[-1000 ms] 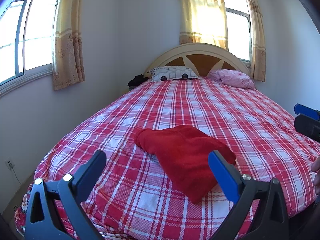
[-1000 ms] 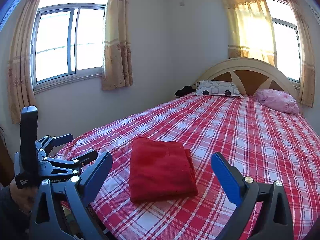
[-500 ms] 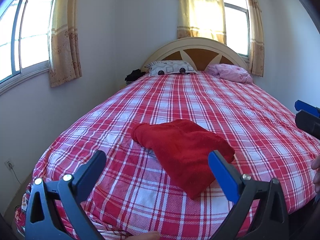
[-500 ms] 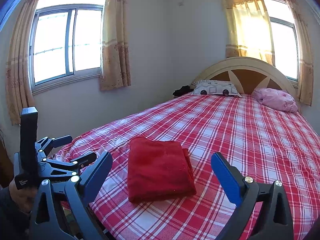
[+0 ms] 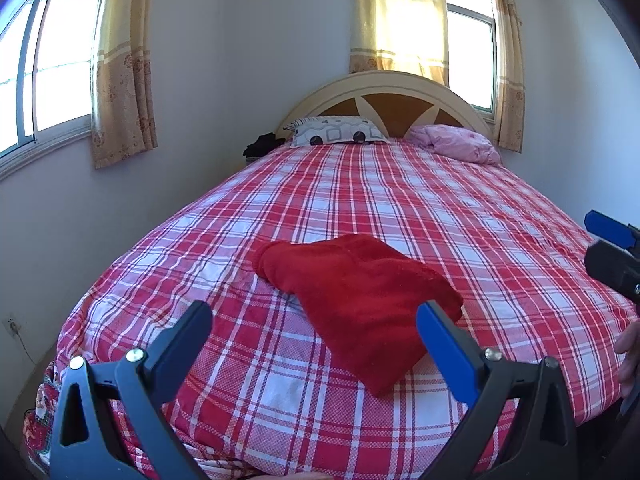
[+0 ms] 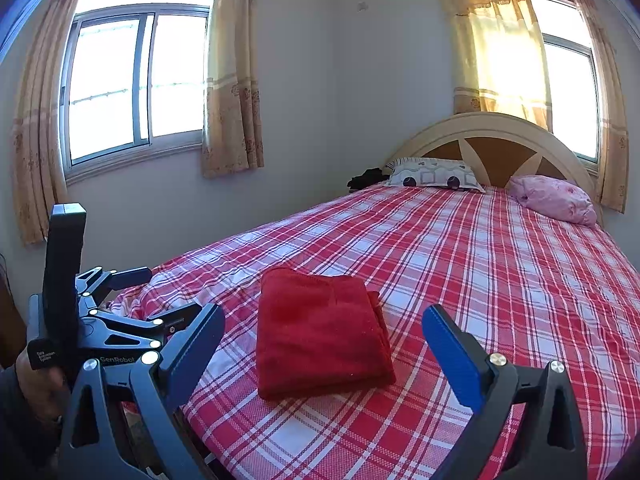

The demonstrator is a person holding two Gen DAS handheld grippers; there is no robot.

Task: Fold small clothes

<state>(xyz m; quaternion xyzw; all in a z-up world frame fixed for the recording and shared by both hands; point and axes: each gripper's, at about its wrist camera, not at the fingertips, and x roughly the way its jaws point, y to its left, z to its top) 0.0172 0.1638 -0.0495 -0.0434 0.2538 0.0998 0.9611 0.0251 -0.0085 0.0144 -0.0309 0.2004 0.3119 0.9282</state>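
A red fleece garment (image 5: 360, 296) lies folded into a flat rectangle near the foot of the bed; the right wrist view shows the same red garment (image 6: 320, 328) with its folded edges stacked on the right side. My left gripper (image 5: 314, 330) hangs open above the bed's foot edge, short of the garment, holding nothing. My right gripper (image 6: 322, 336) is open too, held back from the bed, nothing between its fingers. Each gripper appears in the other's view: the right one (image 5: 612, 256) at the right edge, the left one (image 6: 108, 316) at the lower left, held by a hand.
The bed is covered by a red and white plaid sheet (image 5: 400, 208). At the headboard lie a patterned pillow (image 5: 336, 131), a pink pillow (image 5: 456, 145) and a dark bundle (image 5: 262, 146). Walls and curtained windows stand left and behind.
Both views have drifted slightly; the garment sits a little higher in the left wrist view than a second ago. Both grippers stay open and the garment has not moved on the bed.
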